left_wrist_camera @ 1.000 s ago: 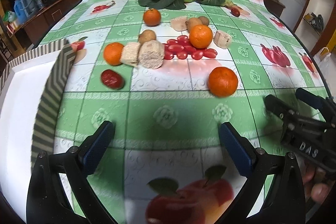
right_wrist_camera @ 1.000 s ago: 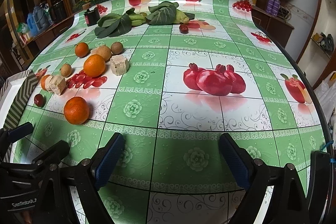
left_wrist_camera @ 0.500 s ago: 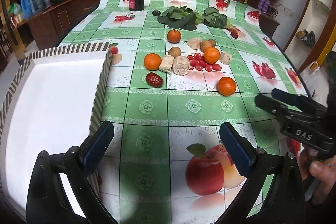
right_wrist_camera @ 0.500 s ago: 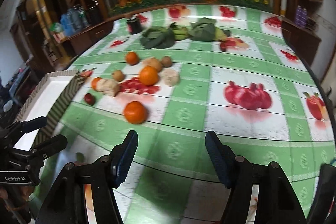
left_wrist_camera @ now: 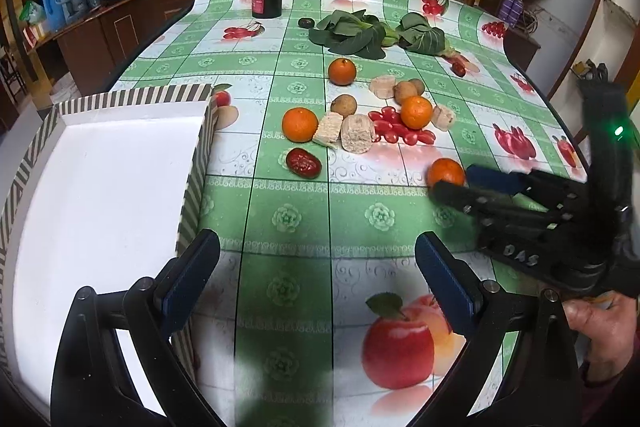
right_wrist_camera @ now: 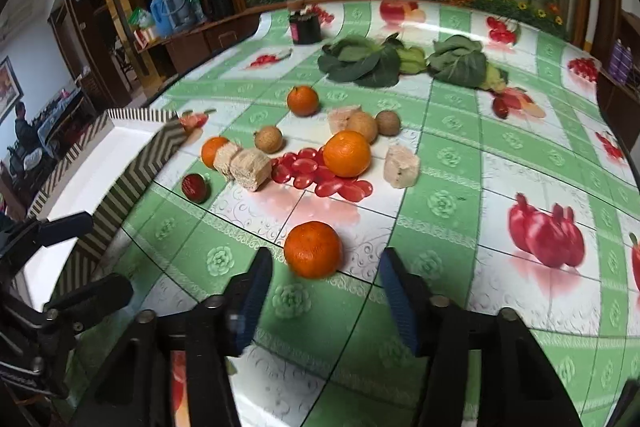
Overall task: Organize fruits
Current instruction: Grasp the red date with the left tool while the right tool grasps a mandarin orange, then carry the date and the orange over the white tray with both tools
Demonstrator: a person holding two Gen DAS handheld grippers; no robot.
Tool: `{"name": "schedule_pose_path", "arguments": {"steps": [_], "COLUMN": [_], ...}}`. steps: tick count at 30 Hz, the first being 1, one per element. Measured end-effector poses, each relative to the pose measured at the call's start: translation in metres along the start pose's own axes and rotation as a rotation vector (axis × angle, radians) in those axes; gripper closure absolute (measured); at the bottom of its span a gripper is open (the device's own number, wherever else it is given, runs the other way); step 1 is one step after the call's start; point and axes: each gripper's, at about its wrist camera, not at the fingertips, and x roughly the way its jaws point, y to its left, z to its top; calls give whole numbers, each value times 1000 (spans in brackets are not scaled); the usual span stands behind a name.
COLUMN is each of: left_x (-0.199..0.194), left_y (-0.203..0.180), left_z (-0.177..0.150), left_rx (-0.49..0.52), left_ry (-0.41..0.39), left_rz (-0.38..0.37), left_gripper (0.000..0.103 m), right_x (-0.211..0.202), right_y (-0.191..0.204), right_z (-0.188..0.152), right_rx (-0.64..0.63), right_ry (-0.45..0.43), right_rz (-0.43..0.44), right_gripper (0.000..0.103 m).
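One orange sits just ahead of the right gripper, whose jaws have just been narrowing, not touching it. Left gripper gapes wide, holding nothing, beside the tray.

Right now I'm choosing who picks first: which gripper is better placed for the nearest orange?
Right. The right gripper, jaws just closing, sits right before the nearest orange; the left gripper hangs beside the tray.

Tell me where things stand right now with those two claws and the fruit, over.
Right gripper open, jaws just been closing, lined up on nearest orange, not gripping. Left gripper open, empty, beside white tray. Nothing in the way.
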Motion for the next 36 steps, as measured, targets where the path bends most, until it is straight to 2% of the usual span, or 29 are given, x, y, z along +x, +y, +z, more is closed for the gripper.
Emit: {"name": "schedule_pose_path", "arguments": {"steps": [5, 6, 10, 17, 19, 20, 24, 36], "left_x": [12, 15, 31, 56, 61, 64, 67, 32], "left_y": [-3, -4, -5, -2, -2, -2, 0, 0], "left_z": [13, 16, 29, 40, 41, 41, 40, 22], "left_rx": [25, 31, 64, 105, 112, 114, 115, 54], "left_ry": [16, 20, 63, 107, 119, 127, 120, 72], "left_rz": [13, 11, 1, 32, 28, 23, 12, -37], "left_gripper": [4, 5, 22, 37, 56, 58, 78, 78], "right_x": [0, -2, -11, -10, -10, -10, -9, -16], "right_y": [-5, -7, -15, -28, -29, -28, -25, -18], "right_z": [-2, -2, -1, -2, -2, -2, -3, -6], "right_rx": [12, 13, 35, 83, 89, 87, 69, 67], "right_ry": [-16, -27, -59, -62, -60, -60, -55, -61], "right_rz": [55, 52, 52, 116, 125, 126, 124, 112], "right_gripper": [71, 71, 71, 71, 71, 71, 71, 71]}}
